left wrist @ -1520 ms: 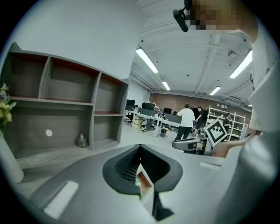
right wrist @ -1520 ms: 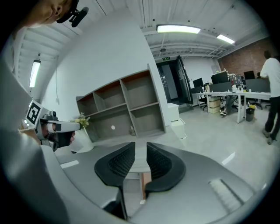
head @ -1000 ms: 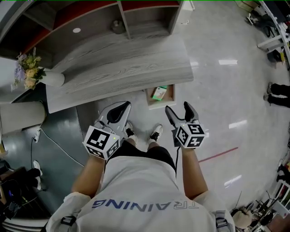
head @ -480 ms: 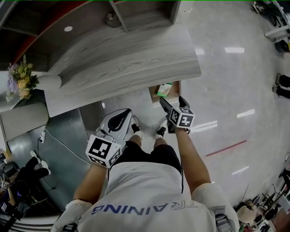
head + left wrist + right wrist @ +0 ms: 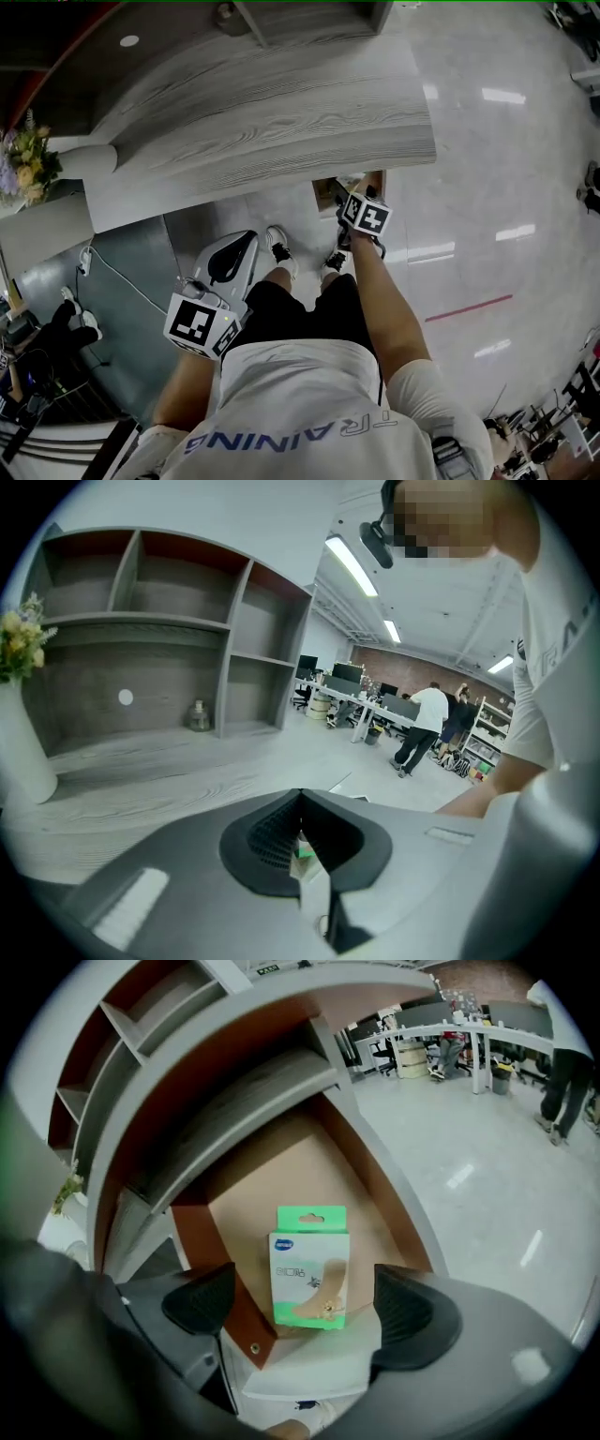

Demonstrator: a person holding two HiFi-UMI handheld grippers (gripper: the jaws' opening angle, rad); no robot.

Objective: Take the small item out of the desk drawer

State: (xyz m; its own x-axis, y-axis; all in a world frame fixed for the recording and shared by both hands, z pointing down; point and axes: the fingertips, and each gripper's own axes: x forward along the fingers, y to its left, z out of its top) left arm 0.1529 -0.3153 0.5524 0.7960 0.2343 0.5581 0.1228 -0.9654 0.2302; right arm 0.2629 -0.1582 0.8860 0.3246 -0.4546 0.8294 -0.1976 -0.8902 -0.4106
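Desk drawer [image 5: 281, 1171] hung open; right gripper [image 5: 302, 1305] had dropped to it, jaws freshly spread, box [image 5: 310, 1265] framed between them, ungrabbed; left gripper [image 5: 300, 808] clenched.

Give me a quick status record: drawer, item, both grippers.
drawer: open, pulled out from under the desk top
item: green and white box, lying flat on the drawer floor
right gripper: open, jaws just eased in slightly; above the box, which shows between the jaws, untouched
left gripper: shut, empty, off to the side away from the drawer
grasp: not yet made
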